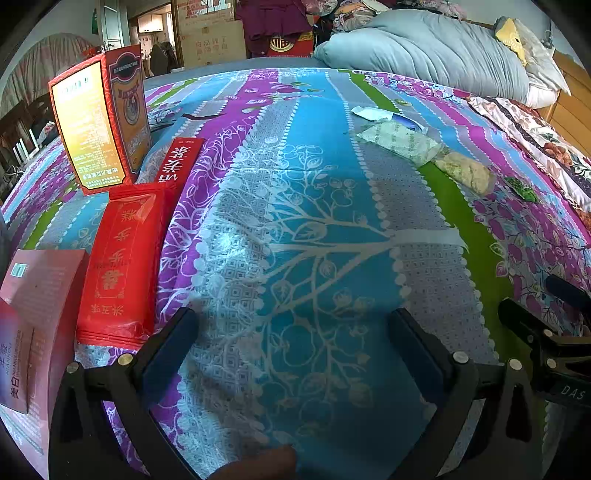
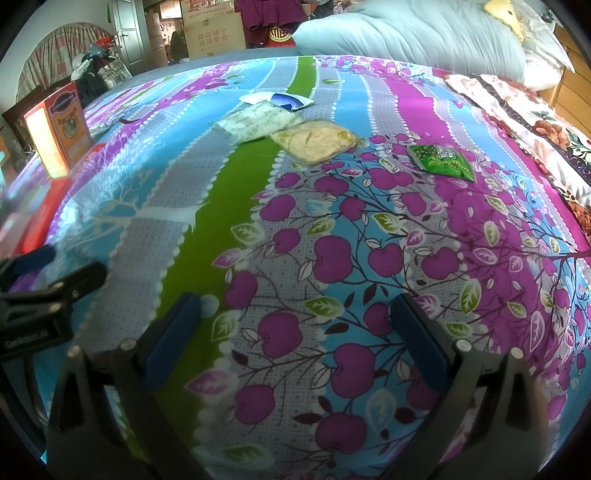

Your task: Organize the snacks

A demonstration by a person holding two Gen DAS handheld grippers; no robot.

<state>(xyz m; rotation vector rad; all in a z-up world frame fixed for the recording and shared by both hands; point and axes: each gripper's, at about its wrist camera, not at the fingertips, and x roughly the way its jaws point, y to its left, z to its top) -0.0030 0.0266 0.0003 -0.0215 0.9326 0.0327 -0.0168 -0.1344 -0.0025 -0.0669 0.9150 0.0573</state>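
Note:
Snacks lie on a patterned bedsheet (image 1: pixel 314 206). In the left wrist view a red upright box (image 1: pixel 99 118), a long red box (image 1: pixel 181 158), a red packet (image 1: pixel 122 266) and a pink box (image 1: pixel 37 317) line the left side. My left gripper (image 1: pixel 291 325) is open and empty over the sheet. In the right wrist view a white-green packet (image 2: pixel 255 123), a yellow snack bag (image 2: pixel 314 142), a small green packet (image 2: pixel 441 162) and a white-blue wrapper (image 2: pixel 284 100) lie far ahead. My right gripper (image 2: pixel 295 314) is open and empty, well short of them.
A light blue duvet (image 1: pixel 432 48) and a floral quilt (image 2: pixel 524 110) lie at the far right of the bed. Cardboard boxes (image 2: pixel 214 33) and a door stand beyond the bed. The other gripper shows at each view's edge (image 1: pixel 546 343).

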